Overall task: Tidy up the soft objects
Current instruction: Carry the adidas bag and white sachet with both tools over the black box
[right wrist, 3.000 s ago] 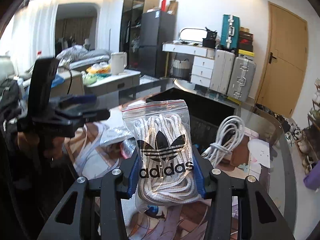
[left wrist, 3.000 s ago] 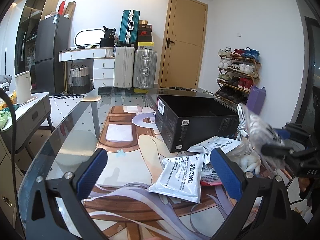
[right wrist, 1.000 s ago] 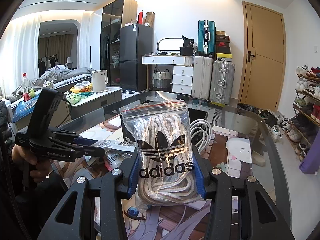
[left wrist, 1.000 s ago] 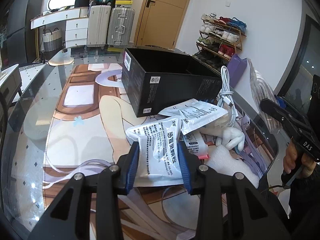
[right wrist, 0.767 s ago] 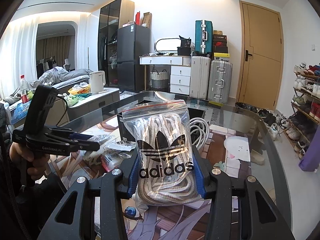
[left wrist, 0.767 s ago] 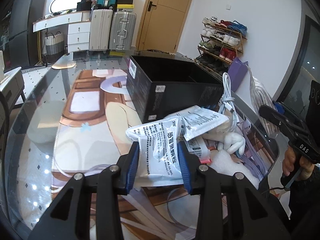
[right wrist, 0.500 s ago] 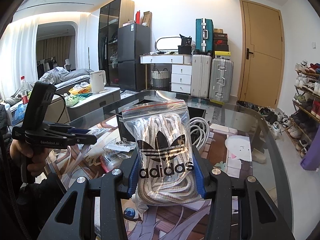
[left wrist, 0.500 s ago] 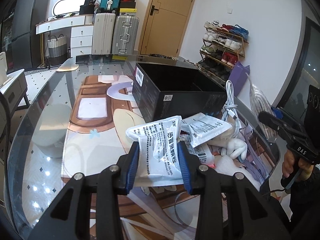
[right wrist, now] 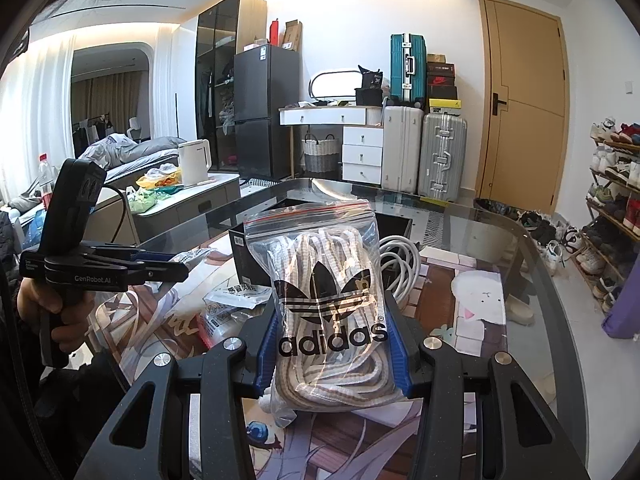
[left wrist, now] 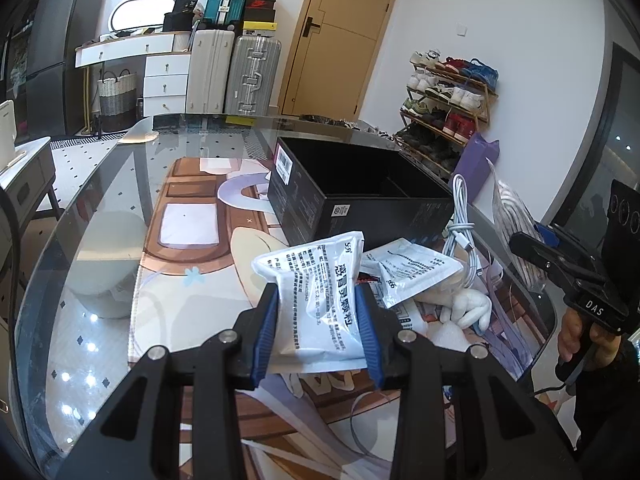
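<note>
So both hands are loaded right now. The left hand-held gripper is clamped on a white sachet, pads squeezing its two long edges so the pouch sticks straight out ahead along the fingers, lifted clear of the table. The right hand-held gripper is clamped the same way on a zip bag of shoelaces, bag standing upright between the pads. Just past the left one's fingertips and a bit right there's the rest of the soft pile: another white sachet, something plush and white, and a white cable. Beyond that sits the black box, open top, dead ahead and slightly right of the left gripper, its long side running away from it. From the right gripper the box is straight ahead behind the bag. I'd guess the left is nearer, so it probably drops first.
</note>
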The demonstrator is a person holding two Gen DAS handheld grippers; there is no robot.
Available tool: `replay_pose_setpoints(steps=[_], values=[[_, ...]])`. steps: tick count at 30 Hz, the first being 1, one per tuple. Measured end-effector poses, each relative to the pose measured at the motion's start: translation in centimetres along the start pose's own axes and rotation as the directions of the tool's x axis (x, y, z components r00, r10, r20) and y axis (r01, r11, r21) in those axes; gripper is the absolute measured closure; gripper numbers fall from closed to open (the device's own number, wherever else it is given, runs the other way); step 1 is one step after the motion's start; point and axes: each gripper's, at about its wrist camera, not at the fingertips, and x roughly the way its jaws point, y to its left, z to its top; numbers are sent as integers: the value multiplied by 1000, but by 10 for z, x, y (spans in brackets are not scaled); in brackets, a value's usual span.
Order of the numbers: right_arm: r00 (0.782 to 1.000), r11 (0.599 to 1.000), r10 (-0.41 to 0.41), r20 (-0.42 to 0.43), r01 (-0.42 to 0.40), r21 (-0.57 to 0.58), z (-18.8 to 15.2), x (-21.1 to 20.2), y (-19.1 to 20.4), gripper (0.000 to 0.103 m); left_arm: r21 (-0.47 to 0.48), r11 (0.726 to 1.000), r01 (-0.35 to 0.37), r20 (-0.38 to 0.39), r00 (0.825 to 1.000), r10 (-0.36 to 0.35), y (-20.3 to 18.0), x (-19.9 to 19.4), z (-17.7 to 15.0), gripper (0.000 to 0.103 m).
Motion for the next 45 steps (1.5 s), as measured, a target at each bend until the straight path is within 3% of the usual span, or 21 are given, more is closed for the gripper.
replay_pose_setpoints(steps=[9, 20, 45], values=[[998, 999, -34, 45, 34, 2, 7, -9, 3, 57, 3, 1000, 14, 34, 999, -14, -7, -7, 6, 66], [996, 998, -58, 69, 58, -8, 29, -12, 5, 57, 72, 997, 21, 91, 995, -28, -28, -16, 25, 66], [996, 998, -65, 57, 65, 13, 63, 15, 5, 57, 106, 993, -58, 200, 979, 36, -40, 1, 68, 66]])
